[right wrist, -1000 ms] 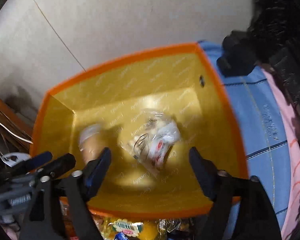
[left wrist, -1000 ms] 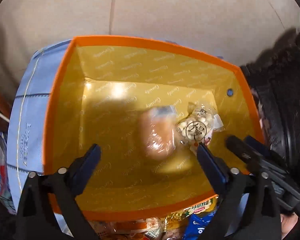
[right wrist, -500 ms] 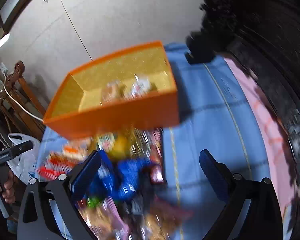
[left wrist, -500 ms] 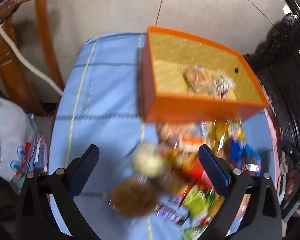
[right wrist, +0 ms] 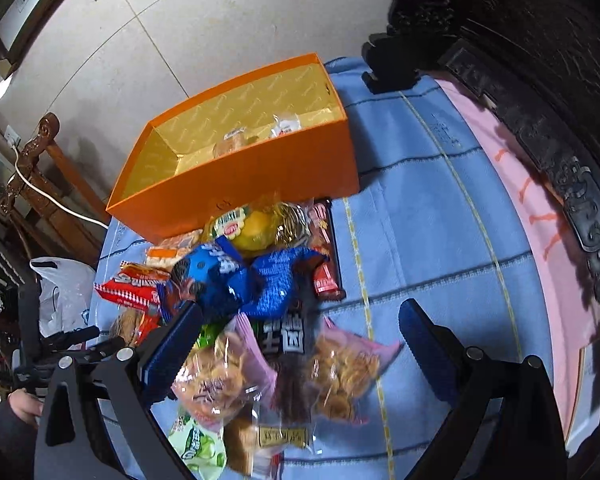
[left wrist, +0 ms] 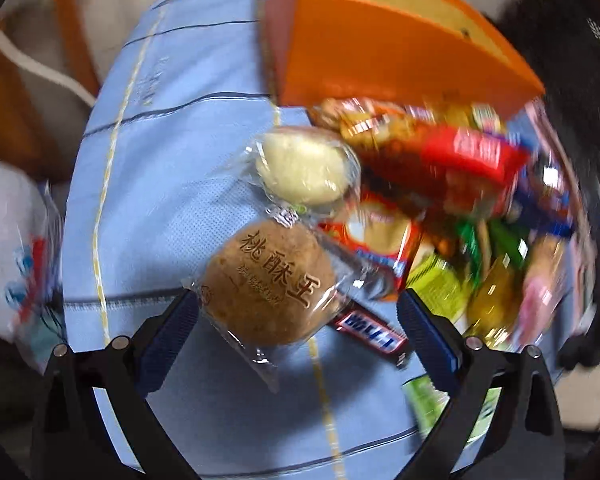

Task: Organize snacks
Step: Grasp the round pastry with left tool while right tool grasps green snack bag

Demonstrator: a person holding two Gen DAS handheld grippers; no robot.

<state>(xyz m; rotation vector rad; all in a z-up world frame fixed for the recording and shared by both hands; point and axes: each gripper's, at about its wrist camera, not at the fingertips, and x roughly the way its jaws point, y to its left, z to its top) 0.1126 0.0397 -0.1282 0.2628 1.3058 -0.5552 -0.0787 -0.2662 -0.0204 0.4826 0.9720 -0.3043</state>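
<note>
A loose pile of wrapped snacks lies on the blue cloth [right wrist: 420, 216] in front of the orange box [right wrist: 240, 184]. Two packets [right wrist: 228, 144] rest on the box's gold floor. My left gripper [left wrist: 300, 332] is open just above a brown round cookie [left wrist: 268, 284] in a clear wrapper, which lies between its fingertips and touches neither pad. A white pastry [left wrist: 304, 168] sits beyond it and a chocolate bar [left wrist: 372, 330] to its right. My right gripper [right wrist: 300, 346] is wide open over two pink chip bags [right wrist: 340, 372] and a dark bar [right wrist: 288, 344], with nothing held.
Dark carved furniture [right wrist: 540, 80] and a pink cloth [right wrist: 540, 220] run along the right side. A wooden chair with a white cable [right wrist: 32, 168] and a white plastic bag [right wrist: 60, 288] stand on the left. In the right wrist view the left gripper's body and a hand [right wrist: 20, 404] show at the lower left.
Both grippers have pulled back from over the inside of the box to above the snack pile in front of it. The left one has come down close to the brown cookie.
</note>
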